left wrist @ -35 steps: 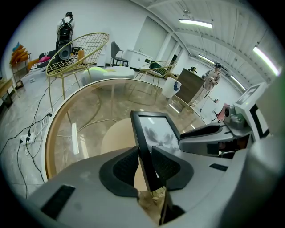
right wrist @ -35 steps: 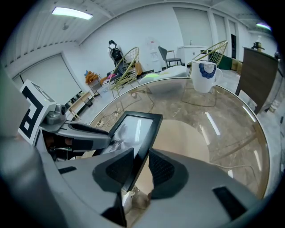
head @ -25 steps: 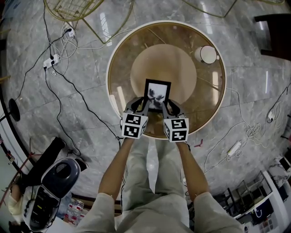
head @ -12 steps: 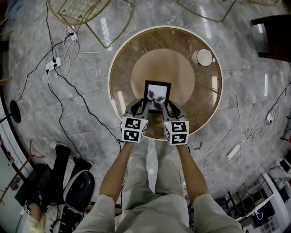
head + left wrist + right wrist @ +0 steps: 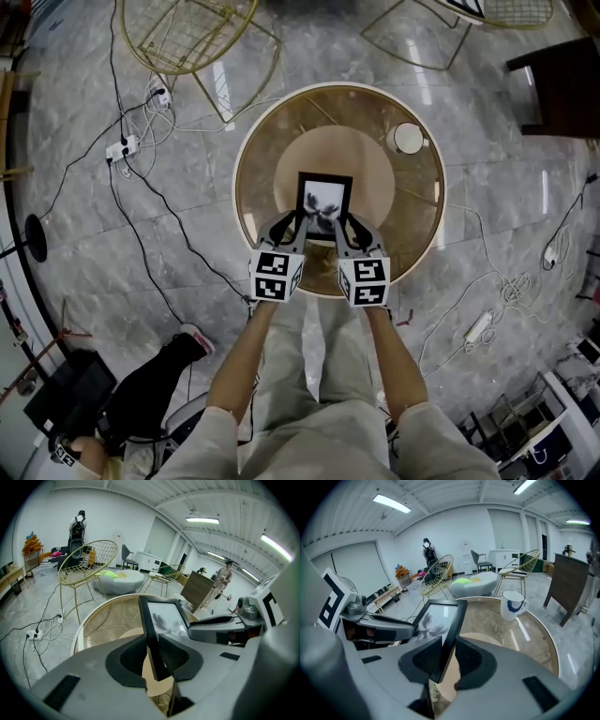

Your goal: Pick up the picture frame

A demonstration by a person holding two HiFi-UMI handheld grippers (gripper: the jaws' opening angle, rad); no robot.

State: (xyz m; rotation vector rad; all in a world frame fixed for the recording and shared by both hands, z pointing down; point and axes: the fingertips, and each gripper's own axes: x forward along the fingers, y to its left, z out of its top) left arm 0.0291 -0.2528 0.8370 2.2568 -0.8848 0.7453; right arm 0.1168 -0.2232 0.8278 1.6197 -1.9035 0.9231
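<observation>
Pinching the picture frame (image 5: 324, 199) by its lower sides: left tool (image 5: 300, 217) clamped on the left border, right tool (image 5: 339, 219) on the right border, pads pressed against the black moulding in both gripper views. Held tilted and apparently clear of the table (image 5: 255, 150), over its middle toward the near edge. Probably light and stiff, yet glazed, so fragile and slick; best gripped on the border, never the glass. One frame, two tools, one white mug (image 5: 408, 138) near the table's far right edge.
</observation>
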